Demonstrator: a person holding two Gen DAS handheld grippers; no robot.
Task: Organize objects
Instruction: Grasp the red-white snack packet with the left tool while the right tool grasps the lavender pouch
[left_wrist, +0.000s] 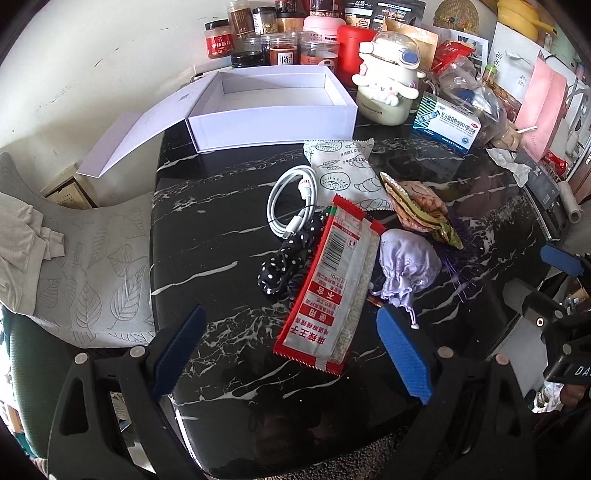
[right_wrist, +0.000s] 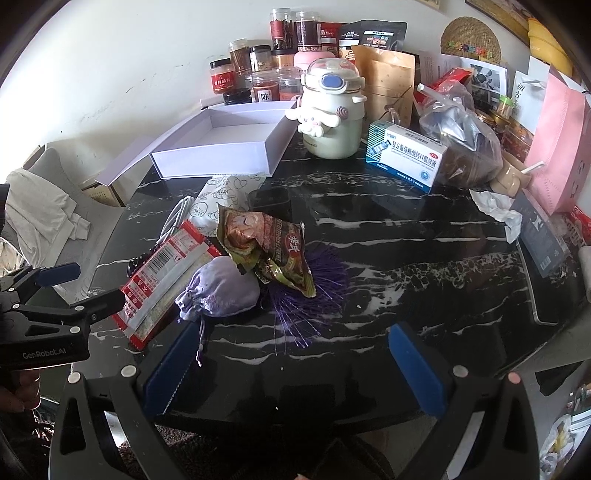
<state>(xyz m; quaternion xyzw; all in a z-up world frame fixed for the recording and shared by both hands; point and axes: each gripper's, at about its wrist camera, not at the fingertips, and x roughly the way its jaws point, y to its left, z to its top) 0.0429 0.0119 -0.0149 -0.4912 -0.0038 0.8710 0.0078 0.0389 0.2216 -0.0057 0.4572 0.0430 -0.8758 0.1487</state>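
The white box (left_wrist: 273, 110) has nothing in it, so the tidying looks not yet begun. The cable (left_wrist: 291, 199), red packet (left_wrist: 332, 288), purple pouch (left_wrist: 406, 269) and snack bag (right_wrist: 269, 251) lie in a heap on the table (left_wrist: 207, 236) (maybe more underneath). The left gripper (left_wrist: 291, 354) and right gripper (right_wrist: 291, 373) are both wide and hold nothing.
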